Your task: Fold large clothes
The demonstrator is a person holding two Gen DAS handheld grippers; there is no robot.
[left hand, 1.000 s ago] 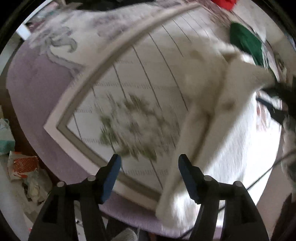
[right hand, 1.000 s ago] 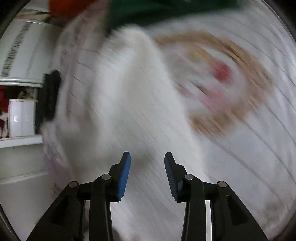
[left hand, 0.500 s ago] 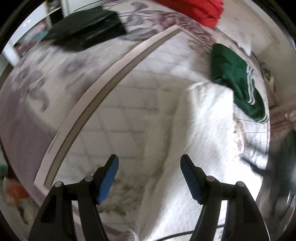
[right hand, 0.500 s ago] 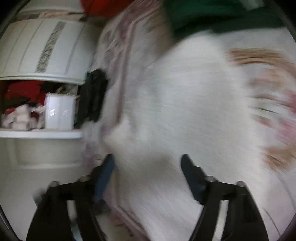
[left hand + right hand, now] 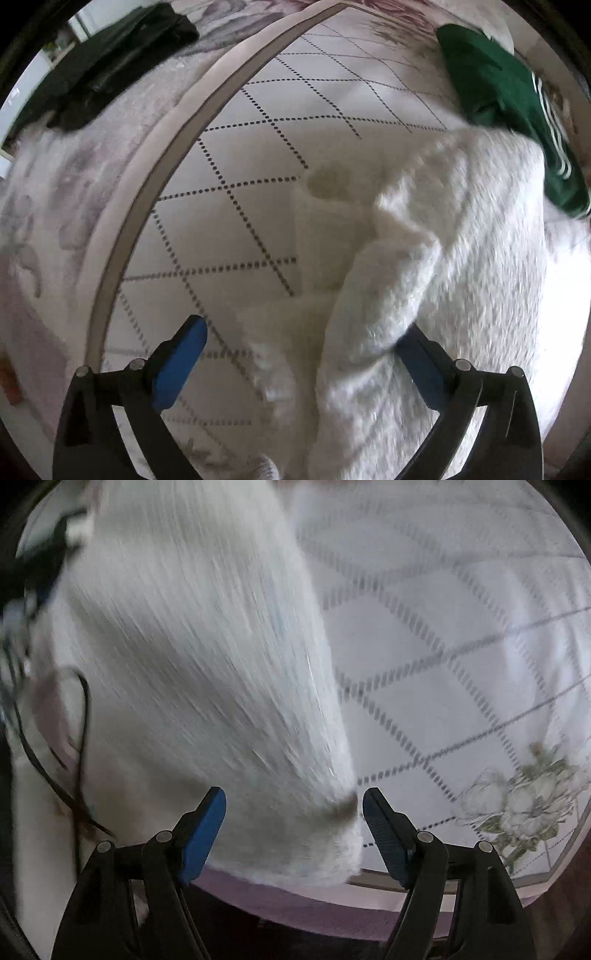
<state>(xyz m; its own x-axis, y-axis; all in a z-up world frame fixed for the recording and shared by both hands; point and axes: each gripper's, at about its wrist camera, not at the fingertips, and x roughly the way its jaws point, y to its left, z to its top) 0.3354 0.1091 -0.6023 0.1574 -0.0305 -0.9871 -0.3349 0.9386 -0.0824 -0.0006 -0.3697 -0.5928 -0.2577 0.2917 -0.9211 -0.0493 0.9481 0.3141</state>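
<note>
A white fluffy garment [image 5: 450,258] lies on a white quilted bed cover [image 5: 258,155] with dotted diamond lines. In the left wrist view my left gripper [image 5: 299,354] is open, low over the garment's left edge; a fold of the fabric covers the tip of its right finger. In the right wrist view the same garment [image 5: 192,657], blurred by motion, fills the left half. My right gripper [image 5: 293,819] is open, with the garment's lower corner lying between its jaws near the bed's edge.
A green garment with white stripes [image 5: 509,110] lies at the far right. A black garment [image 5: 99,66] lies at the far left on the lilac flowered border. A flower print [image 5: 524,801] marks the cover. A dark cable [image 5: 74,760] hangs at left.
Both grippers have swung across the bed. The left one has come lower and nearer the white garment. The right one now faces the garment's corner by the bed's edge.
</note>
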